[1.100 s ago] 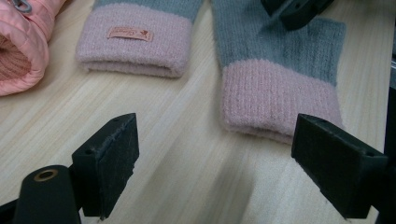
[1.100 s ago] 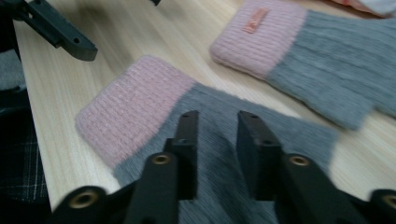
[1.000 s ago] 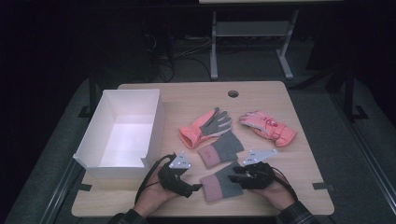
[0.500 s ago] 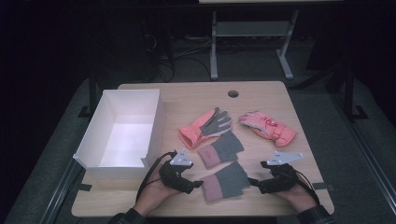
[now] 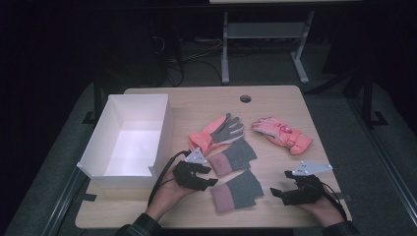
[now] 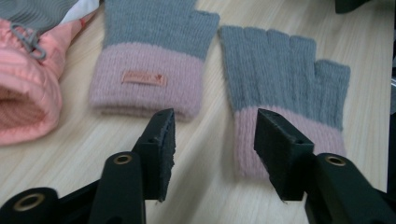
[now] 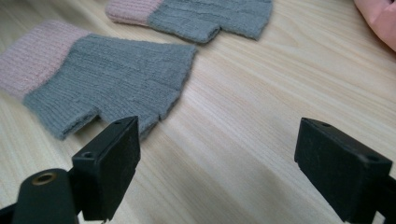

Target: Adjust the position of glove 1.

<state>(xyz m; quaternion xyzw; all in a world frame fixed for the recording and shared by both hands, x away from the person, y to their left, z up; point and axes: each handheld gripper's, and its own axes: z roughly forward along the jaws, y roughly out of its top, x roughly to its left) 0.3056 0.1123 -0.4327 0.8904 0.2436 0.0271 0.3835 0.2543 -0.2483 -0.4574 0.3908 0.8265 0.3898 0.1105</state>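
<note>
Grey knit glove [image 5: 237,190] between left gripper [image 5: 210,182], right gripper [image 5: 274,191], untouched

Left gripper [image 5: 212,181]: black two-jaw tool, jaws apart, hand-held low.
Right gripper [image 5: 273,192]: black two-jaw tool, jaws wide apart.

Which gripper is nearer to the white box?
Left. The left gripper sits just off the front right corner of the white box, while the right gripper is across the table, beyond the near fingerless glove.
</note>
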